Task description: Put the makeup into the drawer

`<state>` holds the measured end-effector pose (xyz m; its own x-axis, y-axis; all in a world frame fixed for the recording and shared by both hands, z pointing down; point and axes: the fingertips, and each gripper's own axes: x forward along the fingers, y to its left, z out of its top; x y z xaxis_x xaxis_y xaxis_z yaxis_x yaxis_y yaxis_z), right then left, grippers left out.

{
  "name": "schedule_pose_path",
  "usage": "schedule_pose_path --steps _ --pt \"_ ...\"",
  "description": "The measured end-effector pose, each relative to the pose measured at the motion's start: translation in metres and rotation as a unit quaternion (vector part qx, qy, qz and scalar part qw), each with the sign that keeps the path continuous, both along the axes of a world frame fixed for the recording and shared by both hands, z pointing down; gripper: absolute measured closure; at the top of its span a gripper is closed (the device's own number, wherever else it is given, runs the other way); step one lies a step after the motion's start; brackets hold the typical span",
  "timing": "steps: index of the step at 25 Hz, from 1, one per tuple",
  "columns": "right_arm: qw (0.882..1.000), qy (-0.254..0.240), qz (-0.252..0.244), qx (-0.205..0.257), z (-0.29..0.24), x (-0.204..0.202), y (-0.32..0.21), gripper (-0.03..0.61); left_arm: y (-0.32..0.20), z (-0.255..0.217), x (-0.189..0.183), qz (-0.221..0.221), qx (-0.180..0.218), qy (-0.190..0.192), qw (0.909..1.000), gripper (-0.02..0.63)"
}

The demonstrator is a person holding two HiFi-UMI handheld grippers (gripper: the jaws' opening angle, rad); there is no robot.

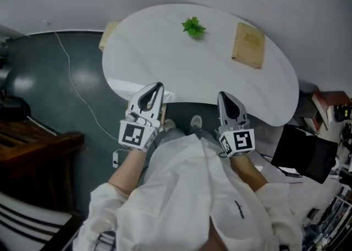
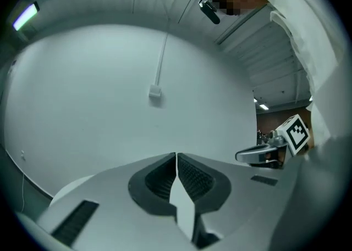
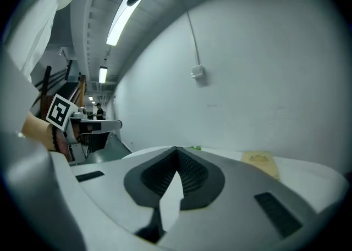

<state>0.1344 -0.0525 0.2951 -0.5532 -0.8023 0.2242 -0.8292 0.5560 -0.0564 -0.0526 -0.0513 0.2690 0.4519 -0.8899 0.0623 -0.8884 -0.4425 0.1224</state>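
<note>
No makeup and no drawer can be made out in any view. In the head view my left gripper and my right gripper are held side by side in front of the person's white-sleeved body, at the near edge of the white oval table. Both are shut with nothing between the jaws. The left gripper view shows its own jaws closed against a white wall, with the right gripper off to its right. In the right gripper view the closed jaws point over the table.
A small green plant and a tan wooden piece lie on the table's far side; another tan piece sits at its left edge. A white cable runs over the dark floor. Dark wooden furniture stands left, black gear right.
</note>
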Motion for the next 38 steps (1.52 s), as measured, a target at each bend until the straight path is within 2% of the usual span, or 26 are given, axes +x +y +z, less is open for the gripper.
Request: schedule_pose_path --steps 6,12,26,38 --pt "0.996 -0.023 0.083 0.030 -0.034 0.080 0.000 0.561 -0.007 -0.034 0.020 -0.005 0.022 -0.014 0.9997 0.581" --pt "0.992 -0.029 0.112 0.045 -0.048 0.113 -0.010 0.561 -0.009 -0.051 0.029 -0.005 0.042 -0.039 0.9983 0.581" --pt "0.992 -0.033 0.115 0.042 -0.052 0.111 -0.025 0.561 -0.019 -0.044 0.012 -0.022 0.036 -0.047 0.9980 0.581" --pt "0.991 -0.037 0.121 0.032 -0.048 0.112 -0.025 0.561 -0.016 -0.041 0.020 -0.013 0.024 -0.037 0.9990 0.581"
